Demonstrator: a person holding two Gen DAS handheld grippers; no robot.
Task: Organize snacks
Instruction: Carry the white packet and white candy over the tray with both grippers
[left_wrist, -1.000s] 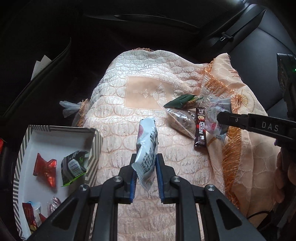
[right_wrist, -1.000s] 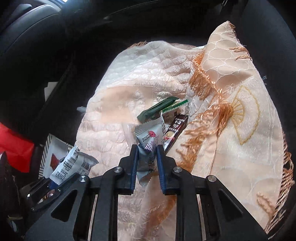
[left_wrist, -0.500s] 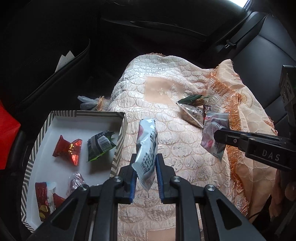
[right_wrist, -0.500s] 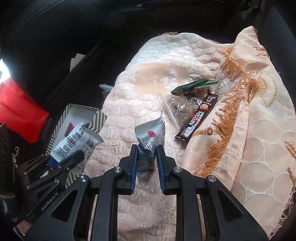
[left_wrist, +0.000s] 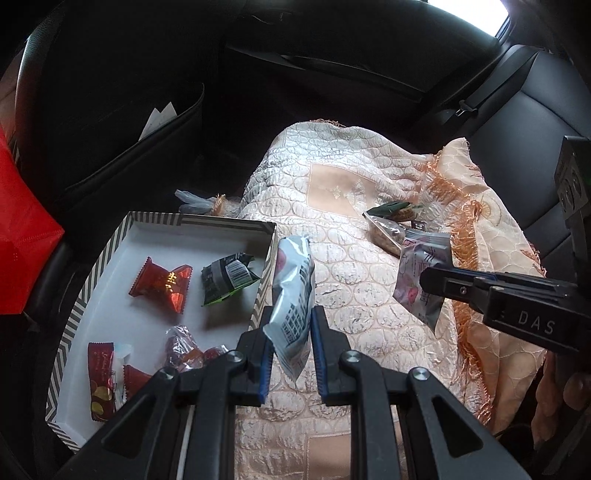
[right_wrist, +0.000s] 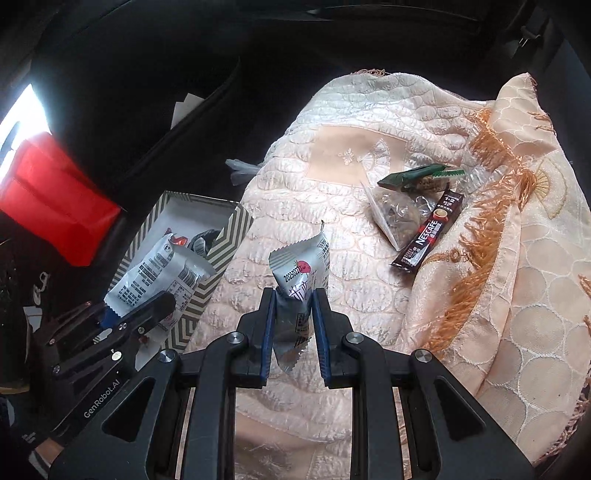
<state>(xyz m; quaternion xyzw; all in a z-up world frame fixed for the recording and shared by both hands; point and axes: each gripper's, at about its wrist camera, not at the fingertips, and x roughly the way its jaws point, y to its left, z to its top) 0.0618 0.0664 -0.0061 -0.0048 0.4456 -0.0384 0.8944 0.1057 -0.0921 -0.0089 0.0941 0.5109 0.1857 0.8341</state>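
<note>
My left gripper (left_wrist: 290, 336) is shut on a long silver snack packet (left_wrist: 293, 291), held upright beside the right wall of the striped box (left_wrist: 225, 220). Inside that box lie a red candy (left_wrist: 160, 282), a dark green-edged packet (left_wrist: 227, 275) and several small red wrappers. My right gripper (right_wrist: 293, 317) is shut on a silver packet with a red strawberry mark (right_wrist: 299, 280), above the quilted peach cloth (right_wrist: 332, 177). In the right wrist view the left gripper (right_wrist: 147, 306) and its packet (right_wrist: 159, 273) hang over the box's corner. On the cloth lie a Nescafe stick (right_wrist: 430, 232), a clear bag (right_wrist: 397, 216) and a green packet (right_wrist: 417, 177).
The cloth covers a black car seat (left_wrist: 517, 122); its orange-fringed edge (right_wrist: 480, 236) folds up on the right. A red bag (right_wrist: 51, 199) sits left of the box. A dark seat-back pocket with white paper (left_wrist: 159, 118) stands behind the box. A hand (left_wrist: 561, 384) shows at the lower right.
Both grippers have carried their packets leftward toward the striped box, which now fills more of the left wrist view. The Nescafe stick, clear bag and green packet stay on the cloth, farther right.
</note>
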